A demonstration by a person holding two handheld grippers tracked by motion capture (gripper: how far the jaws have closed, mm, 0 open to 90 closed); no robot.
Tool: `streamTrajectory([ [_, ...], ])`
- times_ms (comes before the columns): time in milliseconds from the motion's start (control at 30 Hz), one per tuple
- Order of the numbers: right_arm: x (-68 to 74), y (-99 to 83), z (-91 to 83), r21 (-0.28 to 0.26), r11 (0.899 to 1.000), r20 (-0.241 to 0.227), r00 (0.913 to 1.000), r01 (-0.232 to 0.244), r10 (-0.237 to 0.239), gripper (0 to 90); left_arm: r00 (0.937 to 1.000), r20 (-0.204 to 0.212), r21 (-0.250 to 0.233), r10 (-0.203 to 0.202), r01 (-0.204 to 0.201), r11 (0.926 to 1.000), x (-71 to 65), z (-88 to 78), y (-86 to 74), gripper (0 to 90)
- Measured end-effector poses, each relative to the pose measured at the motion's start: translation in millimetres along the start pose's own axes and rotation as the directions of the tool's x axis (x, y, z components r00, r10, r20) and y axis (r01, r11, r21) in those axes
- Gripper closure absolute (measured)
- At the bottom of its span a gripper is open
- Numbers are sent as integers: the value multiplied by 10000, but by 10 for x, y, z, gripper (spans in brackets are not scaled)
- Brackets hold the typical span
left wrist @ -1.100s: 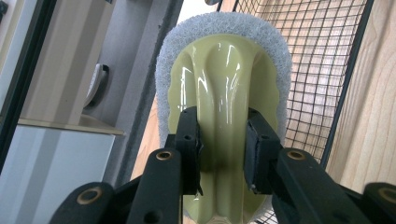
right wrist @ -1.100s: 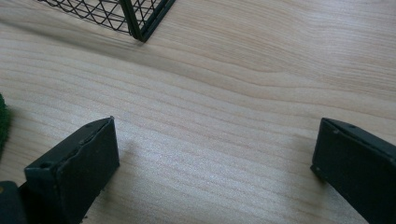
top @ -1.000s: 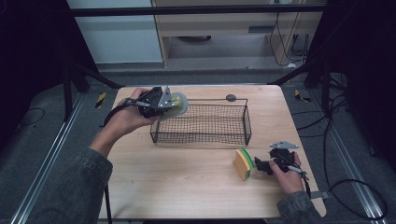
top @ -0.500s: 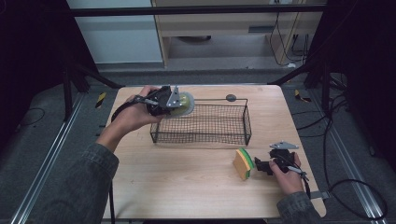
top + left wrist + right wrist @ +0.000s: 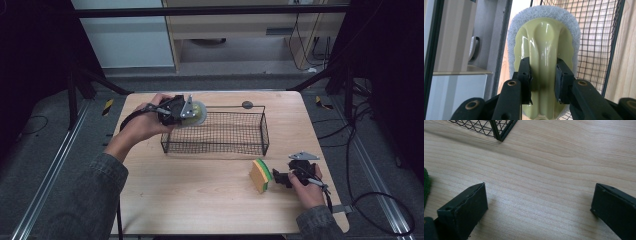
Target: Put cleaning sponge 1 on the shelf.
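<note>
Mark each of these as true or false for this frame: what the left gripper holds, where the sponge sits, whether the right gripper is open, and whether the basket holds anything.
1. The left gripper is shut on the scrubber. True.
2. The sponge lies inside the wire basket. False: it stands on the table, outside the basket, next to the right gripper.
3. The right gripper's fingers stand apart with bare wood between them. True.
4. The right gripper grips the sponge. False: its fingers are open and hold nothing.
5. The scrubber is yellow-green with a white pad. True.
</note>
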State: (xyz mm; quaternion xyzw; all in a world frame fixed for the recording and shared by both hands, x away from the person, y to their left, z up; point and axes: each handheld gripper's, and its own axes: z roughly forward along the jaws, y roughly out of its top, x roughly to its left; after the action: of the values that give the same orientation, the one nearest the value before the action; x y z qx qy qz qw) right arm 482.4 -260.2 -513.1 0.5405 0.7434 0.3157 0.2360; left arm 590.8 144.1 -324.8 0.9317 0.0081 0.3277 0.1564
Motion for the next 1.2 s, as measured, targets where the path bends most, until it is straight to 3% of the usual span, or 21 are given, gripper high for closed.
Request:
streamTrajectory([
  [367, 1, 0, 2, -21, 10000, 8, 10000, -18, 18, 7, 9999, 163, 261, -16, 11, 9997, -31, 112, -123, 702],
  [1200, 1, 0, 2, -14, 10000, -7, 10000, -28, 28, 6, 9983, 582, 643, -5, -33, 9979, -183, 342, -168, 702],
])
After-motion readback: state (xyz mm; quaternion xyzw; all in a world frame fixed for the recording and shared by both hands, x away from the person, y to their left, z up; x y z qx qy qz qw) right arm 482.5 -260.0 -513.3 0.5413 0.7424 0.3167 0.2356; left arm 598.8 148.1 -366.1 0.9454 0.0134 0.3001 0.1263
